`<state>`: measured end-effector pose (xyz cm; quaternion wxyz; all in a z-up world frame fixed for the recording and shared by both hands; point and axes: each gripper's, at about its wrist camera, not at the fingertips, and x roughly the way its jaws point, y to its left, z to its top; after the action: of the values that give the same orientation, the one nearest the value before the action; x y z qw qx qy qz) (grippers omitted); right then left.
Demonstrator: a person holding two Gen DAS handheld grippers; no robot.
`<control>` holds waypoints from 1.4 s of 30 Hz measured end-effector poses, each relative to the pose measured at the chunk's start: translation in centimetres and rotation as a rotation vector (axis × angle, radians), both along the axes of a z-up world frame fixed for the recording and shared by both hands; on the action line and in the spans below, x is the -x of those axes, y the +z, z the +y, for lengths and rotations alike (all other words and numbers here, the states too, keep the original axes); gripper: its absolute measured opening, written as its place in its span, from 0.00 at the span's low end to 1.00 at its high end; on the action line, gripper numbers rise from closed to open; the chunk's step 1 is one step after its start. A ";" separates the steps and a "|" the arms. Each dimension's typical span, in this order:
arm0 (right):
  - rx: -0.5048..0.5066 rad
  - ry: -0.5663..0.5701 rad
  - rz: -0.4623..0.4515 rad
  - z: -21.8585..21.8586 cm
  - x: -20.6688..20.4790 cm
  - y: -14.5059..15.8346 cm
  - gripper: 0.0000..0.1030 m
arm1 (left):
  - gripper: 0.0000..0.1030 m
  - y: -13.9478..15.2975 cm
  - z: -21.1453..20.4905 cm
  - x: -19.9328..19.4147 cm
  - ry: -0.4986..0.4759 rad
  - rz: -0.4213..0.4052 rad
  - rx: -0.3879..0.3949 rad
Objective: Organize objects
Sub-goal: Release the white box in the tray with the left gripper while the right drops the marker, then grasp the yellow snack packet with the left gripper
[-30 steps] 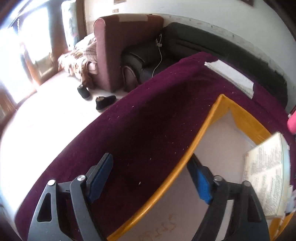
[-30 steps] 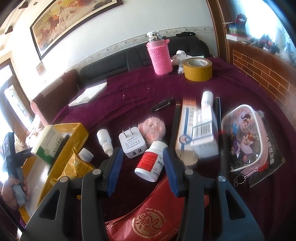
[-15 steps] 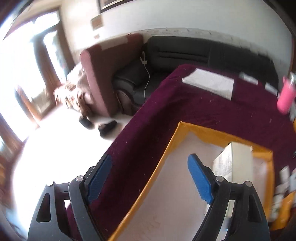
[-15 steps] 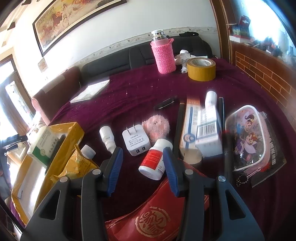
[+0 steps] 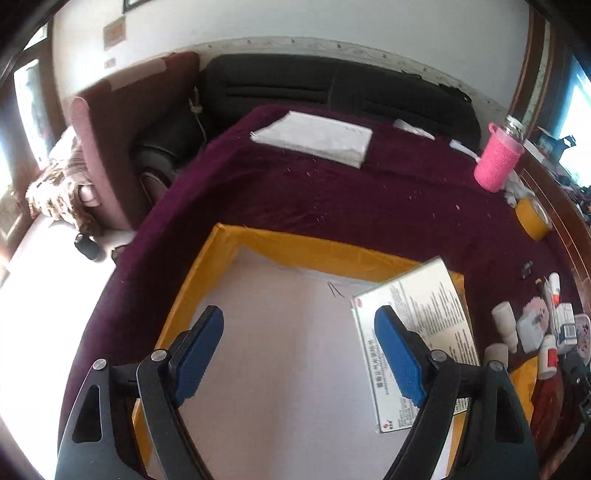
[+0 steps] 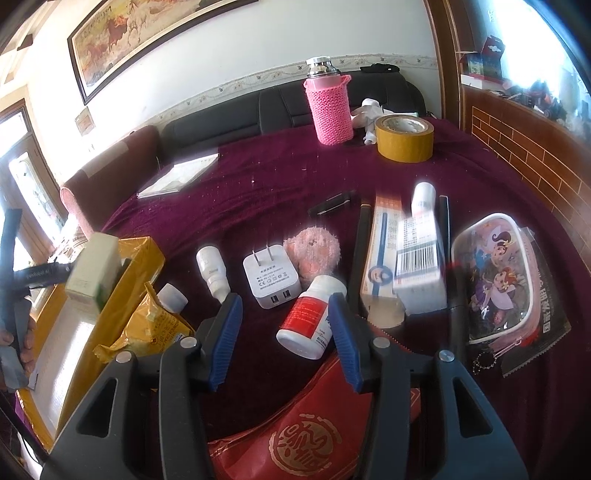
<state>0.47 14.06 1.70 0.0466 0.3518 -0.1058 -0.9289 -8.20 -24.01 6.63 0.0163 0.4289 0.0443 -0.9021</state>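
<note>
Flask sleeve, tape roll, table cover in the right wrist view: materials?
Flask sleeve: pink knitted yarn, matte; stitch rows visible.
Tape roll: glossy yellow-brown plastic film, probably on a card core.
Table cover: maroon fabric with a velvet-like nap, dotted with lint.

Behind your maroon-clothed table [image 6: 280, 177] stands a long black leather sofa [image 5: 332, 92]; above it hangs a framed horse painting [image 6: 147, 33].

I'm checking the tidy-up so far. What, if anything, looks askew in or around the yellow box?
The carton is not flat in the yellow box: it leans tilted against the box's wall, one corner sticking up above the rim. Beside the box, a yellow packet lies crumpled.
</note>
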 end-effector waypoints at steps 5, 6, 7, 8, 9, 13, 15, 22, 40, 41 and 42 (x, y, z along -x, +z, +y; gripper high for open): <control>0.016 -0.024 0.004 0.5 0.2 0.0 0.48 | 0.81 5.5 4.6 -4.2 -0.153 0.149 -0.020; 0.022 -0.030 0.004 0.7 0.2 0.1 0.48 | 0.83 5.7 6.0 -4.4 -0.205 0.141 -0.007; 0.025 -0.034 0.004 0.9 0.2 0.2 0.48 | 0.83 5.5 7.9 -4.7 -0.266 0.125 0.006; 0.030 -0.042 0.005 1.1 0.1 0.2 0.48 | 0.83 5.0 10.0 -5.0 -0.331 0.103 0.019; 0.033 -0.050 0.007 1.3 0.0 0.3 0.48 | 0.83 4.3 12.0 -5.2 -0.376 0.086 0.032; 0.046 -0.085 0.019 2.3 -0.3 0.6 0.48 | 0.83 1.1 17.8 -4.9 -0.445 0.006 0.112; 0.065 -0.098 0.017 2.9 -0.3 0.6 0.48 | 0.82 -0.7 19.9 -4.9 -0.453 -0.040 0.166; 0.144 -0.104 0.000 4.0 -0.1 0.5 0.48 | 0.30 -1.8 22.9 -6.7 -0.512 -0.055 0.227; 0.104 -0.042 0.007 1.9 -0.5 0.7 0.48 | 0.23 4.3 12.9 -13.6 -0.308 0.146 -0.137; 0.122 -0.027 -0.007 1.6 -0.6 0.8 0.48 | 0.23 4.8 11.3 -14.4 -0.291 0.160 -0.163; 0.167 0.016 -0.029 1.1 -0.5 1.1 0.49 | 0.23 5.1 9.7 -15.1 -0.276 0.173 -0.182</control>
<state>1.01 15.11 2.84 0.0818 0.3609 -0.1807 -0.9113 6.86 -14.31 11.76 -0.1505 0.3512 0.0675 -0.9217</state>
